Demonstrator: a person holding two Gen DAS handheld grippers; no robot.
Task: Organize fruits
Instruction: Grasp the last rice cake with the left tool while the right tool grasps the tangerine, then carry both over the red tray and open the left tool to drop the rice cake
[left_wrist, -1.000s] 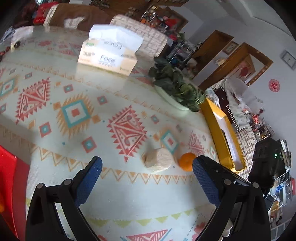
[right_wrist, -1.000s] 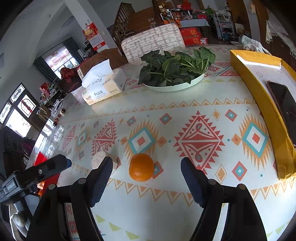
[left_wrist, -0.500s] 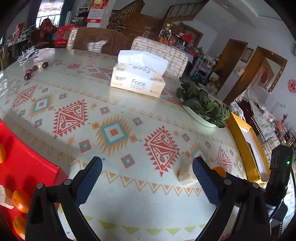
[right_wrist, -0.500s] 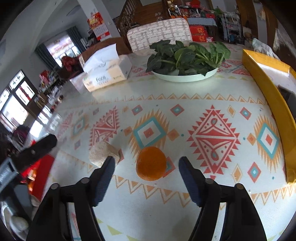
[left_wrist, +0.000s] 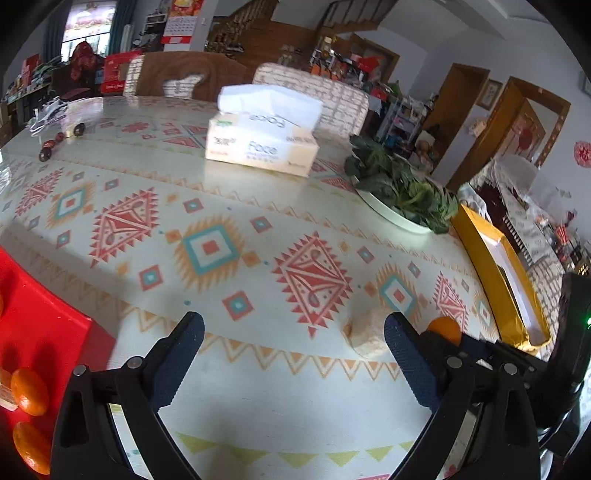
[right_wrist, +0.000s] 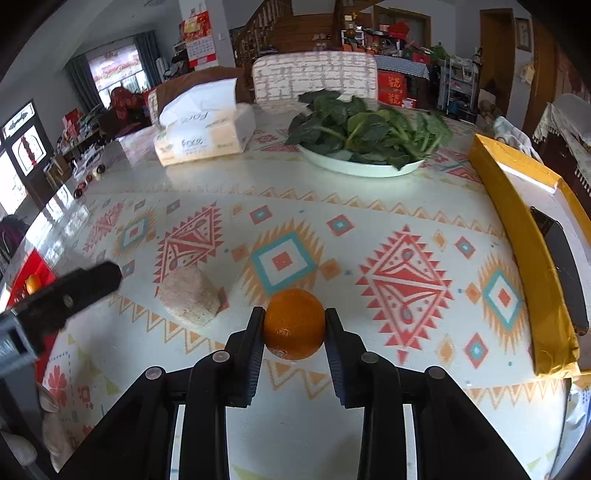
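Note:
My right gripper (right_wrist: 294, 325) is shut on an orange (right_wrist: 294, 323) that rests low over the patterned tablecloth. The same orange (left_wrist: 444, 328) shows in the left wrist view behind my right finger. My left gripper (left_wrist: 293, 332) is open and empty above the cloth. A red tray (left_wrist: 44, 332) at the left edge holds several small oranges (left_wrist: 29, 392); it also shows in the right wrist view (right_wrist: 37, 273). A beige rough block (right_wrist: 190, 295) lies just left of the held orange and shows in the left wrist view (left_wrist: 365, 334).
A tissue box (right_wrist: 203, 134) and a white plate of leafy greens (right_wrist: 365, 134) stand at the far side. A yellow box (right_wrist: 524, 240) with a dark phone (right_wrist: 561, 266) lies along the right. Small dark fruits (left_wrist: 61, 138) sit far left.
My right gripper closed its fingers onto the orange. My left gripper stayed open and its view swung a little, showing more of the red tray.

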